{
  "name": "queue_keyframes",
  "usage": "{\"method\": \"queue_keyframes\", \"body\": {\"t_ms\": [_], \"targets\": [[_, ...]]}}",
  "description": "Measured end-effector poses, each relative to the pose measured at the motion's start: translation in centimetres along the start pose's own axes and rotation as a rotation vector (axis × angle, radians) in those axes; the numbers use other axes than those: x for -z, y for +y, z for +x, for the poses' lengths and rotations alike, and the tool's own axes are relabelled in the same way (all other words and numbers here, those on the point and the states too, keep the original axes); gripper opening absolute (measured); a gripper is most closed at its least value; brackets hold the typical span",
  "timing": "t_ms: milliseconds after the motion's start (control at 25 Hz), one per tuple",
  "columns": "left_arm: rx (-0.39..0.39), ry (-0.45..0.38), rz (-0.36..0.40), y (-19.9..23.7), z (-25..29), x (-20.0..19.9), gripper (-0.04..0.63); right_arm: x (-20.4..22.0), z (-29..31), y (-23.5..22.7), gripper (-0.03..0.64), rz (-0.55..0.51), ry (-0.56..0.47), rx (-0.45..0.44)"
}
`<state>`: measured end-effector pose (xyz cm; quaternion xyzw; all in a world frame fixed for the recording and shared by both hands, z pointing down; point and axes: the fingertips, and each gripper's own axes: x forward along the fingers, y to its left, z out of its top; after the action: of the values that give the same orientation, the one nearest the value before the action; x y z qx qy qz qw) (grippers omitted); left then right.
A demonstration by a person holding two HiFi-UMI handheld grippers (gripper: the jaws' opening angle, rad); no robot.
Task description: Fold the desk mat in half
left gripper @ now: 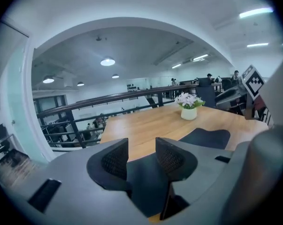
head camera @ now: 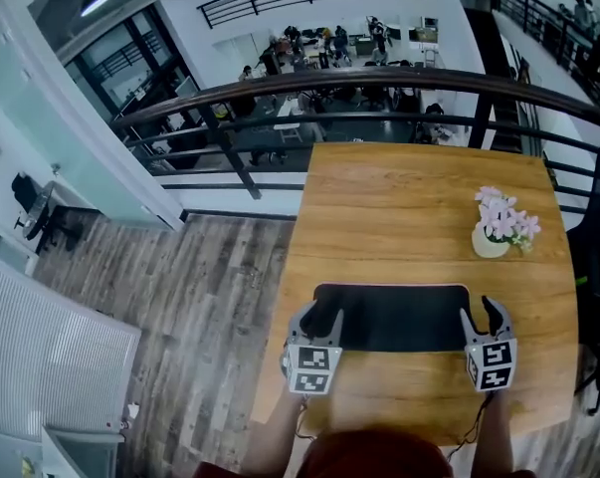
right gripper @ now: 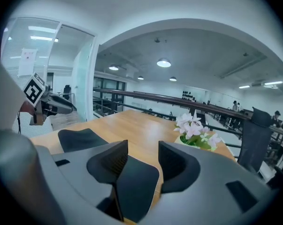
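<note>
Worktop (head camera: 399,217): warm wood, visible grain, smooth, low satin sheen. Desk mat (head camera: 394,317): black, matt, smooth. Left gripper (left gripper: 141,156), right gripper (right gripper: 142,156): grey matt plastic shells; jaws black, finely textured faces. Flower pot (head camera: 490,244): white, smooth. Floor (head camera: 210,307): grey-brown wood planks, weathered look. Railing (head camera: 379,83): dark metal.

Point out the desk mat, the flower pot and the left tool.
desk mat (head camera: 394,317): head view, centre of its dark surface.
flower pot (head camera: 488,245): head view, white pot's side.
left tool (head camera: 318,320): head view, between its fingertips.

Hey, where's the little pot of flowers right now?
In the head view the flower pot stands on the right side of the wooden table, beyond the far right corner of the black desk mat and apart from it.
</note>
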<state>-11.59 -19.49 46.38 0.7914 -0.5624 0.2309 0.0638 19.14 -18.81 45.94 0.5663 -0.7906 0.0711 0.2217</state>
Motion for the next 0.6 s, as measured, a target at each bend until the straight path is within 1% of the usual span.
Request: {"method": "queue_keyframes", "body": {"t_ms": [120, 200, 360, 480, 520, 600], "targets": [[-0.016, -0.125, 0.012, -0.5, -2.3, -2.6, 0.199, -3.0, -2.2, 0.6, 0.213, -0.033, -0.093, 0.033], [-0.031, -0.204, 0.013, -0.7, -3.9, -4.6, 0.199, -5.1, -3.5, 1.1, 0.213, -0.031, -0.152, 0.039], [-0.060, -0.371, -0.024, -0.7, -7.6, -9.1, 0.199, -10.2, -6.5, 2.0, 0.213, -0.009, -0.307, 0.003], [-0.065, -0.517, -0.060, -0.7, -10.6, -13.7, 0.199, -14.6, -9.6, 1.4, 0.213, 0.006, -0.437, 0.021], [-0.071, -0.556, -0.065, -0.6, -11.5, -15.0, 0.199, -15.9, -10.6, 1.1, 0.213, 0.009, -0.478, 0.035], [-0.091, -0.595, -0.038, -0.4, -12.7, -16.9, 0.199, -18.2, -12.4, 0.6, 0.213, 0.003, -0.556, 0.066]]}}
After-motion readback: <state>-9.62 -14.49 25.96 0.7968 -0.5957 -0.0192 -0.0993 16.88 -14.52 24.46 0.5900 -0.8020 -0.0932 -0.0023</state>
